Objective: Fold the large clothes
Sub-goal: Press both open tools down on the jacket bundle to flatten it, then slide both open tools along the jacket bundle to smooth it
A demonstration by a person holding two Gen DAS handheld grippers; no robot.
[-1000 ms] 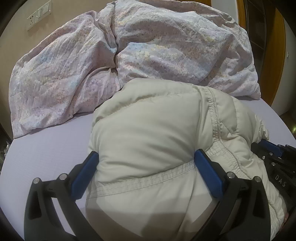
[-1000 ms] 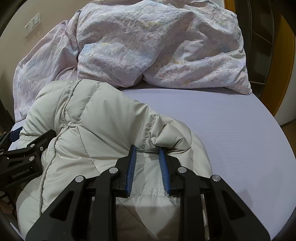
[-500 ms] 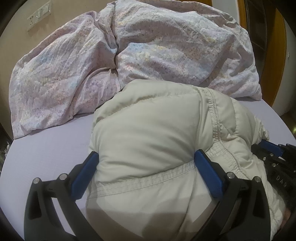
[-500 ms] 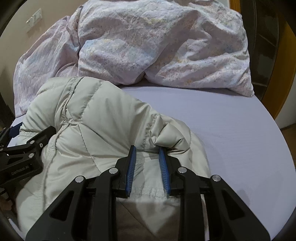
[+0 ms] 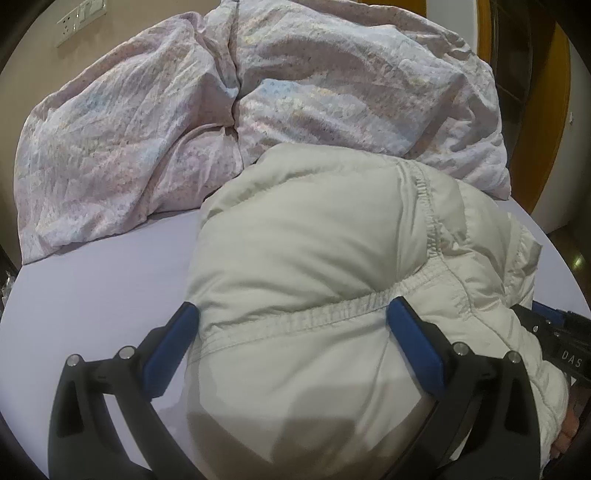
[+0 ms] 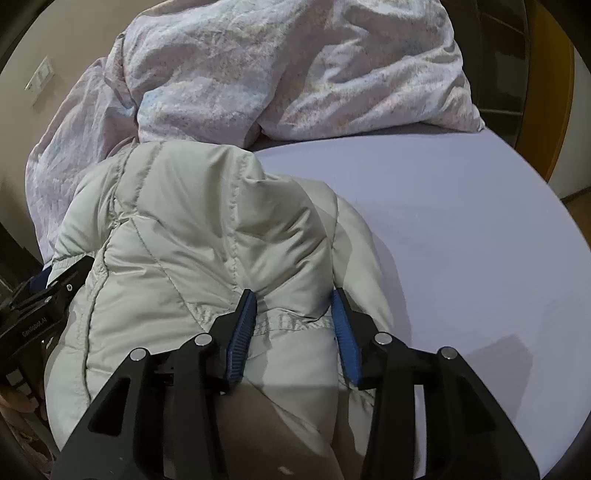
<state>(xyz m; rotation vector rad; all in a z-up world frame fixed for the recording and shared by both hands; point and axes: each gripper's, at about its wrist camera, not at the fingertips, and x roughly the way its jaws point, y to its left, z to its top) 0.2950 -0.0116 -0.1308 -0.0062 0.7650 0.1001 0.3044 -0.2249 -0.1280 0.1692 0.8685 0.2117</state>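
- Between your left gripper's (image 5: 291,325) blue pads sits a thick bulge of the cream puffer jacket (image 5: 314,236); the fingers are spread wide, one pad at each side of a stitched seam, and the padding fills the whole gap without looking squeezed
- At your right gripper (image 6: 291,314) the fingers stand partly apart, straddling a seamed edge of the jacket (image 6: 192,236); the fabric lies between the pads, though you cannot tell whether either pad presses it
- Each gripper shows in the other's view, at the jacket's opposite edge: the right gripper (image 5: 554,332) low on the right, the left gripper (image 6: 40,306) low on the left
- The jacket lies bunched on the lilac bed sheet (image 6: 461,221), near your side of the bed
- Just beyond the jacket and touching its far edge, a crumpled pink floral duvet (image 5: 314,74) is heaped; on the beige wall behind it sits a wall socket plate (image 5: 79,16)
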